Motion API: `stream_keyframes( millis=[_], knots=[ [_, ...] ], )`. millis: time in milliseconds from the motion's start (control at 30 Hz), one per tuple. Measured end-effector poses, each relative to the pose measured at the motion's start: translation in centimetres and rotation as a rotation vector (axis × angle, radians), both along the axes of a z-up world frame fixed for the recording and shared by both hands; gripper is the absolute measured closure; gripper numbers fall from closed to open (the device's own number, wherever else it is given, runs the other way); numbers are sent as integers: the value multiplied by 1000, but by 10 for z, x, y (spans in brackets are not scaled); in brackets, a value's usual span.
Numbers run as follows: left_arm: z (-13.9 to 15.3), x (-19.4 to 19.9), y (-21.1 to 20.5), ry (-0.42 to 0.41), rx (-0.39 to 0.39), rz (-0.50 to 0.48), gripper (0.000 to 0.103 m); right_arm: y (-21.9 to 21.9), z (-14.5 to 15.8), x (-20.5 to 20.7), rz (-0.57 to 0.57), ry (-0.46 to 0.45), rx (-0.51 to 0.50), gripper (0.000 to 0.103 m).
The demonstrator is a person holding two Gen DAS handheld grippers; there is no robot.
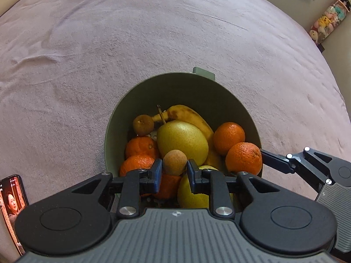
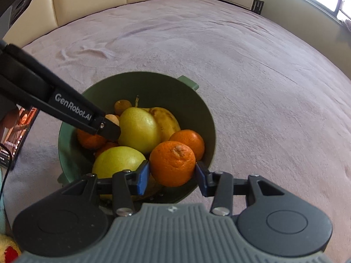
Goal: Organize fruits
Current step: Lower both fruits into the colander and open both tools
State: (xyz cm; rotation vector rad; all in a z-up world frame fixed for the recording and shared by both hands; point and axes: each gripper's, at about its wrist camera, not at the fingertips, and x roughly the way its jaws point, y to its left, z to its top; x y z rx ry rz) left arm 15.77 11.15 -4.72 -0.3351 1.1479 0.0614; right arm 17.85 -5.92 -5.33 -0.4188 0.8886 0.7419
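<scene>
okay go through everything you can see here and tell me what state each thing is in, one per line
Left tool: shut on the small brown fruit.
Right tool: shut on the orange, above the bowl's near rim.
Green bowl: upright on the bed cover, holding fruit.
Large pear: lying atop the pile.
Banana: lying behind the pear.
Phone: screen lit.

I see a dull green bowl on the mauve bedspread: orange mandarins, yellow-green pears, brown-flecked yellow banana at twelve o'clock
</scene>
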Motion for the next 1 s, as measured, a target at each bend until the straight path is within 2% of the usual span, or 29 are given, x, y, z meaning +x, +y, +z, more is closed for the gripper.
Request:
stream_keyframes(
  millis=[167, 433, 600, 833, 1000],
  knots=[
    [1, 2, -5, 0, 26, -20, 75, -1, 1, 3, -3, 14, 1, 61],
    [2, 2, -9, -7, 32, -46, 53, 1, 2, 3, -26, 28, 1, 59],
    [8, -1, -9, -17, 43, -36, 44, -3, 10, 3, -58, 21, 23, 49],
    [24, -10, -11, -68, 44, -34, 43, -12, 28, -1, -104, 7, 49, 49],
    [47, -25, -16, -174, 74, -31, 42, -18, 49, -12, -127, -42, 69, 46]
  ],
)
